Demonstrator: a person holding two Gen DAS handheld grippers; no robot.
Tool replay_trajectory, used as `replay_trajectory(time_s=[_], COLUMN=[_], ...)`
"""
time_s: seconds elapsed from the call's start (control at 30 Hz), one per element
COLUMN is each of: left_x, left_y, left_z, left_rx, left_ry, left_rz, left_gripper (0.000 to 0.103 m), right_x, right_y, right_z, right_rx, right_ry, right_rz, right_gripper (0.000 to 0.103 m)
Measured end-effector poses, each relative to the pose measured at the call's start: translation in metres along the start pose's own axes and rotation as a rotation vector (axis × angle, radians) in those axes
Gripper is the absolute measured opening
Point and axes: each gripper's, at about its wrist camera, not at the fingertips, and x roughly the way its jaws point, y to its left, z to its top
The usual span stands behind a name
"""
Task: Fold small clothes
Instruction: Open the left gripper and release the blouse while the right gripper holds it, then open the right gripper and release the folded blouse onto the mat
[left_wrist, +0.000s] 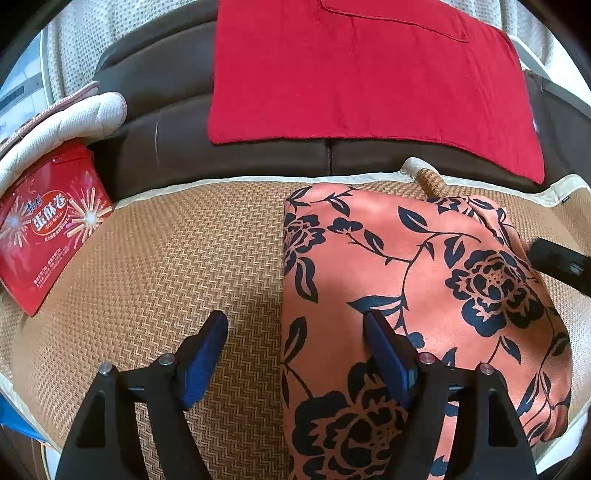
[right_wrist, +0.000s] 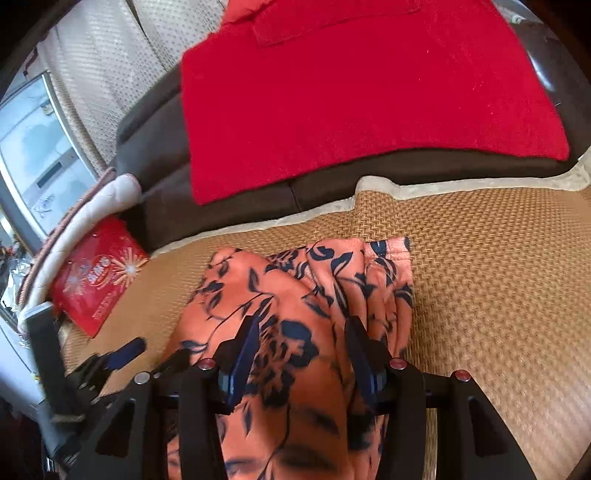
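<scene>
Lying on a woven brown mat (left_wrist: 177, 258) is a small orange cloth with dark blue flowers (left_wrist: 424, 280), the piece of clothing to be folded. It sits on the right part of the mat in the left wrist view, with one straight edge on its left side and a lumpy, bunched side on the right. The left gripper (left_wrist: 295, 325) hangs over that straight edge with its two blue pads wide apart. One pad is over the bare mat and the other is over the cloth, and nothing is pinched between them. The right gripper (right_wrist: 301, 328) has a thick bunch of the same flowered cloth (right_wrist: 295, 295) running up between its two blue pads. The pads sit close on both sides of the bunch, and the cloth rises to them as if lifted, so it looks clamped on the cloth. That view is a little blurry. Behind the mat is a dark brown sofa back (left_wrist: 166, 140) with a red towel (left_wrist: 362, 74) spread on it. A red snack tin with fireworks on it (left_wrist: 44, 225) leans at the left edge of the mat, just below a white padded cushion (left_wrist: 74, 118). A dark blurry piece at the right edge of the left view (left_wrist: 557, 258) touches the cloth there.
</scene>
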Motion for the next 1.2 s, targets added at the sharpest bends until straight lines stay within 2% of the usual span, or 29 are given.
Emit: replay_trajectory(time_s=[0.13,0.23,0.3,0.37,0.4,0.6,0.7,0.77,0.83,0.87,0.9,0.93,1.03,1.2], left_x=[0.002,0.002,0.003,0.005,0.006,0.009,0.011,0.013,0.016,0.017,0.018,0.019,0.024,0.028], left_y=[-0.002,-0.002,-0.002,-0.001,-0.001,0.001,-0.002,-0.004,-0.006,-0.006,-0.007,-0.008,-0.009,-0.008], left_z=[0.001,0.0,0.0,0.0,0.0,0.002,0.004,0.005,0.005,0.005,0.006,0.006,0.007,0.007], left_rx=[0.0,0.001,0.0,-0.003,-0.003,-0.021,-0.022,-0.018,-0.015,-0.015,-0.014,-0.01,-0.02,-0.048], left_ry=[0.003,0.004,0.005,0.009,0.009,0.019,0.024,0.025,0.03,0.032,0.034,0.034,0.045,0.083], left_rz=[0.002,0.003,0.005,-0.007,-0.007,-0.011,-0.015,-0.016,-0.022,-0.029,-0.026,-0.019,0.0,-0.007], left_gripper=[0.079,0.08,0.082,0.082,0.082,0.082,0.082,0.082,0.083,0.083,0.083,0.085,0.093,0.094], right_x=[-0.027,-0.032,-0.02,0.007,0.011,-0.003,-0.004,0.006,0.032,0.051,0.058,0.055,0.051,0.027], right_y=[0.012,0.02,0.024,0.015,0.011,0.005,0.008,0.002,-0.013,-0.021,-0.026,-0.027,-0.023,-0.017], right_z=[-0.008,-0.017,-0.027,-0.039,-0.041,-0.021,-0.001,0.012,0.016,0.014,0.013,0.014,0.013,-0.005], right_rx=[-0.024,-0.054,-0.063,-0.052,-0.053,0.01,0.001,0.015,0.07,0.104,0.111,0.102,0.091,0.091], right_ry=[-0.016,-0.006,0.051,0.162,0.171,0.13,0.067,0.035,0.078,0.128,0.111,0.078,0.077,0.04], right_rz=[0.013,0.037,0.024,-0.019,-0.025,0.057,0.058,0.07,0.057,0.045,0.052,0.069,0.067,0.053], right_gripper=[0.053,0.053,0.052,0.052,0.052,0.051,0.051,0.054,0.059,0.06,0.06,0.061,0.061,0.061])
